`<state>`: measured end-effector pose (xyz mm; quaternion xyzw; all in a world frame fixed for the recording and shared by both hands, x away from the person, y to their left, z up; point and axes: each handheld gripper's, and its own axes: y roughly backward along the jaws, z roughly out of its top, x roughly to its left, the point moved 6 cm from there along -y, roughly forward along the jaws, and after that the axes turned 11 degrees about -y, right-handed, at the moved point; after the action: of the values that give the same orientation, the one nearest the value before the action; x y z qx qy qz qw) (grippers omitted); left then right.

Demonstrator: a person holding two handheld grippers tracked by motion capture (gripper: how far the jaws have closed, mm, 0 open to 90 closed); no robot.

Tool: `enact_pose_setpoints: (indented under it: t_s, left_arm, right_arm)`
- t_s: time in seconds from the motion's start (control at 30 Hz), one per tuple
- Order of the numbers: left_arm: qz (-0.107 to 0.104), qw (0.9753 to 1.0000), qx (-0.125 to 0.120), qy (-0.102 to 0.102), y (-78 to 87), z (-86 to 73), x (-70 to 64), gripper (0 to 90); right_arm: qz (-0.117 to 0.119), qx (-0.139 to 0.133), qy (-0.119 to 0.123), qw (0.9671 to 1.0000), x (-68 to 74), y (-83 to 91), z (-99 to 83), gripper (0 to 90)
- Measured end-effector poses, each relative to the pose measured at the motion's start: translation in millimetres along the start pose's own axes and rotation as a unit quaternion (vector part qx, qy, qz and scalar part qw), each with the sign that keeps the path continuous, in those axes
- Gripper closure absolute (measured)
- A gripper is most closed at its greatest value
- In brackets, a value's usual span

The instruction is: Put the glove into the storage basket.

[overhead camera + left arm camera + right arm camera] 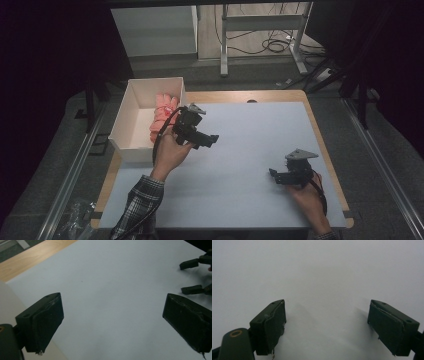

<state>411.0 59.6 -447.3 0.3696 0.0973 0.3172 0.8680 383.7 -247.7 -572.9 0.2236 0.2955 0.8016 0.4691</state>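
1. Two grippers in view, both empty. My left gripper (209,140) is up off the table (260,145), just right of the white box (131,107), jaws pointing right toward the table middle.
2. Left jaws: spread wide. In the left gripper view (112,322) nothing sits between the pads, just the pale mat below.
3. My right gripper (273,176) is low near the table's near-right corner, jaws pointing left. Well apart from the left one.
4. Right jaws: also spread wide. The right gripper view (327,325) has bare mat between the pads; can't tell if the tips touch the surface.
5. The left gripper view catches the right gripper's two fingertips (191,263) far off at the upper right edge, gapped apart, which confirms it stands wide.
6. Pink cloth item (162,117): inside the white box, bunched against its right wall, toward the far end. It lies just behind and beside my left gripper. No contact visible; the gripper body and cable partly cover its near end in the high view.
7. Rest of the box floor looks bare white.
8. Left hand (170,152) wraps the left gripper's handle, plaid sleeve (140,205) behind it. Right hand (306,192) holds the right handle from the table's near edge.
9. Wooden table edge (32,258) shows past the mat in the left gripper view, upper left.
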Motion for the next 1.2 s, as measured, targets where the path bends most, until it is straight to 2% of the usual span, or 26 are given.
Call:
enact_pose_setpoints:
  t_s: [0.2, 0.6, 0.77, 1.2]
  left_arm:
    - [-0.020, 0.9998, -0.003, -0.008, -12.1, -0.9, -14.9, 3.6]
    - [-0.041, 0.9986, -0.009, -0.032, -29.7, -10.0, -46.2, 3.6]
    - [-0.046, 0.9981, -0.006, -0.041, -35.6, -19.9, -54.2, 3.6]
    - [-0.060, 0.9973, -0.003, -0.043, -49.5, -47.3, -67.5, 3.6]
  right_arm:
    - [0.000, 0.001, 0.001, 1.0000, -0.1, 0.1, 0.0, 15.4]
    - [0.000, 0.001, 0.001, 1.0000, 0.0, 0.1, 0.1, 15.4]
    - [0.001, 0.002, 0.002, 1.0000, -0.1, 0.3, 0.1, 15.4]
    - [0.000, 0.001, 0.001, 1.0000, 0.0, 0.1, 0.1, 15.4]
